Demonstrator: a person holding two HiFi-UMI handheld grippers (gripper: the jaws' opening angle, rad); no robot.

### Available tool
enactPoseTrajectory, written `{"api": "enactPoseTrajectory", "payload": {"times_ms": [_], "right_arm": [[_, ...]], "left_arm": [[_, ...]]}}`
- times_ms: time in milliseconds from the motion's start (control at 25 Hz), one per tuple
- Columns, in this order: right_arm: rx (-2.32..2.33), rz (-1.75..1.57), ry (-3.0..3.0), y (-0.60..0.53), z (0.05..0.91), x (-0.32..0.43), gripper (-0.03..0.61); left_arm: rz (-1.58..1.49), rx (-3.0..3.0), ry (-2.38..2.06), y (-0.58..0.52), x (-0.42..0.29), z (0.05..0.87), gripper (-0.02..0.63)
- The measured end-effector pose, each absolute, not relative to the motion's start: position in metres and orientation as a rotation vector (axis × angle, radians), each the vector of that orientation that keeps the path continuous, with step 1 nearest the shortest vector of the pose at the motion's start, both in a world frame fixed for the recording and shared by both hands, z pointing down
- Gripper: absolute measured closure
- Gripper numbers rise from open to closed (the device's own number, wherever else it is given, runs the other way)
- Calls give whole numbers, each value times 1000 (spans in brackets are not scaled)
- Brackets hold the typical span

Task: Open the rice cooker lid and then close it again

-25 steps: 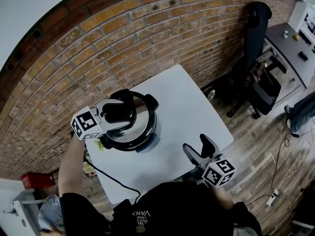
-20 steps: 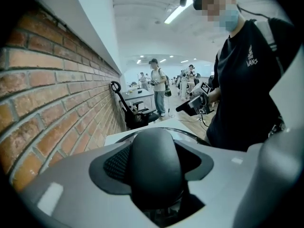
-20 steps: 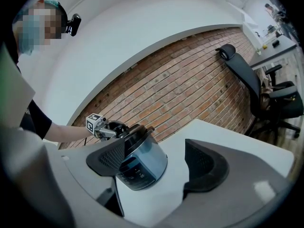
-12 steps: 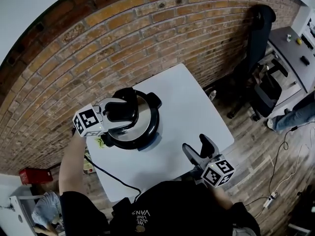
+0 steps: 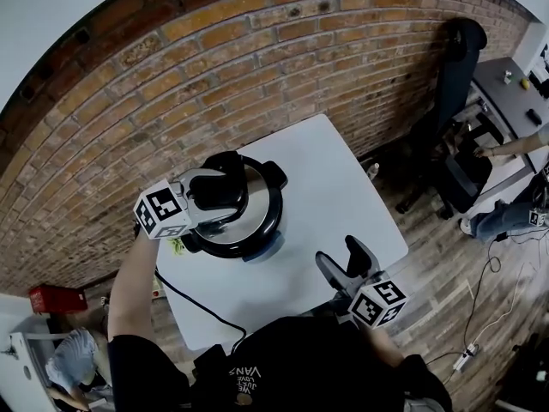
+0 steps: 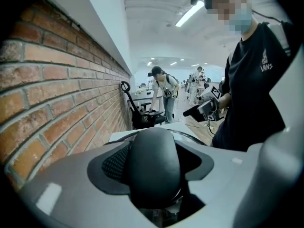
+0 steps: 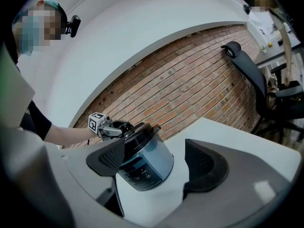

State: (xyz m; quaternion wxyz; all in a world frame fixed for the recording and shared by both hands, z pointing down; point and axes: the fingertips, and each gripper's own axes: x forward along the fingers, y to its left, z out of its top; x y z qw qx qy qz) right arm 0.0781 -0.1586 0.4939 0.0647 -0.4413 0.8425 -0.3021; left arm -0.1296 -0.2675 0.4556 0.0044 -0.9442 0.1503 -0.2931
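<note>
Closest to me is the person in a black shirt (image 5: 283,367), standing at the near edge of a white table (image 5: 343,187). Each hand holds a grey claw with a marker cube on its back.

The right claw (image 5: 337,253) hangs just over the near edge of the table. Its two jaws are wide apart and there is nothing between them. It points across the table at the rice cooker. The bare table top lies between them, so the two are well apart.

A black cord (image 5: 193,303) runs off the table's left side and down past the person's arm.

Farther back, on the left part of the table, sits the rice cooker (image 5: 260,215). It has a blue body, a black rim and a shiny lid (image 5: 249,197). The lid looks like it is down on the pot. The left claw (image 5: 214,194) comes in from the left, over the top of the cooker. Its jaws are spread wide, one on each side of the big black handle (image 6: 152,167) on the lid. One pad is right next to the handle. The other side looks like it has a gap, so the claw is not squeezing it.

Behind the table is a red brick wall (image 5: 257,75). Off to the right, a black office chair (image 5: 450,67) stands on the wood floor (image 5: 446,256). Past the chair is a grey desk (image 5: 506,93).
</note>
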Motion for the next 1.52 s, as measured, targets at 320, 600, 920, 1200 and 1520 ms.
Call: {"api": "enactPoseTrajectory", "payload": {"times_ms": [320, 600, 920, 1200, 1520], "right_arm": [[-1286, -922, 2575, -162, 495, 73, 190], [-1212, -932, 2641, -173, 492, 64, 190], [-1073, -922, 2740, -193, 490, 56, 190], [-931, -919, 2817, -206, 489, 51, 190], [-764, -903, 2929, -221, 485, 56, 190]], "left_arm": [[-908, -2960, 729, -272, -134, 455, 328], [-863, -2920, 992, -277, -137, 454, 327], [-836, -2864, 1215, -280, -140, 454, 327], [-832, -2806, 1248, -276, -146, 453, 327], [-708, -2619, 1590, -254, -174, 441, 324]]}}
